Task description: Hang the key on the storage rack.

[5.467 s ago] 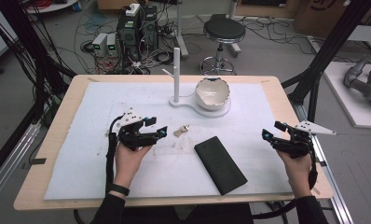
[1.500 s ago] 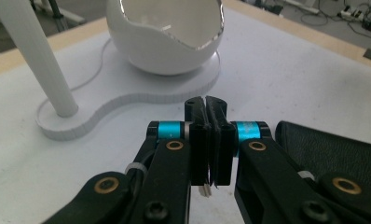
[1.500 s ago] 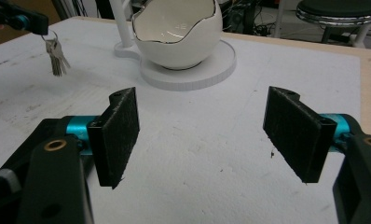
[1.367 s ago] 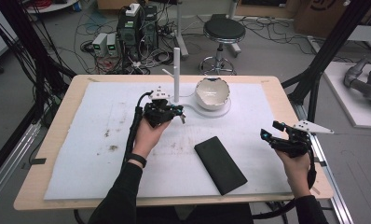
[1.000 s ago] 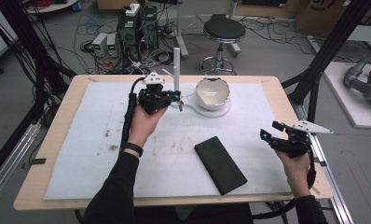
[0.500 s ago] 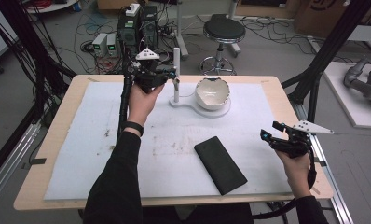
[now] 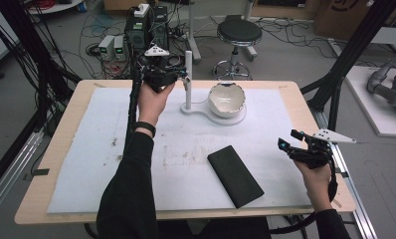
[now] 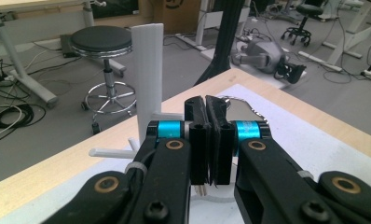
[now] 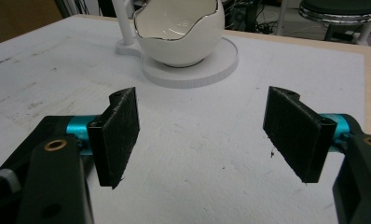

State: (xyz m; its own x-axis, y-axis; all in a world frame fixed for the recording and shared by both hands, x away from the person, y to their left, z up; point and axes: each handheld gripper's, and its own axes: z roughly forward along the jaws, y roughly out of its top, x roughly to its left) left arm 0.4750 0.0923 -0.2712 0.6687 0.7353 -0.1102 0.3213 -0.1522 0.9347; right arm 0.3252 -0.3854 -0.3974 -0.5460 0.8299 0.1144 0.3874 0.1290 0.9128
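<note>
My left gripper (image 7: 180, 74) is raised at the far side of the table, right beside the top of the white stand's post (image 7: 188, 69). In the left gripper view its jaws (image 8: 206, 105) are pressed shut, and a small pale item (image 8: 201, 189) pokes out below the pads. The post (image 8: 147, 79) stands just left of the jaws, with thin pegs (image 8: 110, 151) at its side. A white eggshell-shaped bowl (image 7: 226, 98) sits on the stand's round base (image 7: 236, 119). My right gripper (image 7: 291, 145) rests open near the right edge, pointing at the bowl (image 9: 176, 28).
A flat black case (image 7: 235, 175) lies on the white mat (image 7: 86, 164) near the front middle. Beyond the far edge stand a black stool (image 7: 239, 34), cables and electronic boxes (image 7: 147, 22). Black frame posts (image 7: 345, 64) rise at the right.
The left hand has carried its shut gripper away from me and upward, up to the stand's post. The small thing that lay on the mat 5.5 s ago is gone. The right hand kept still.
</note>
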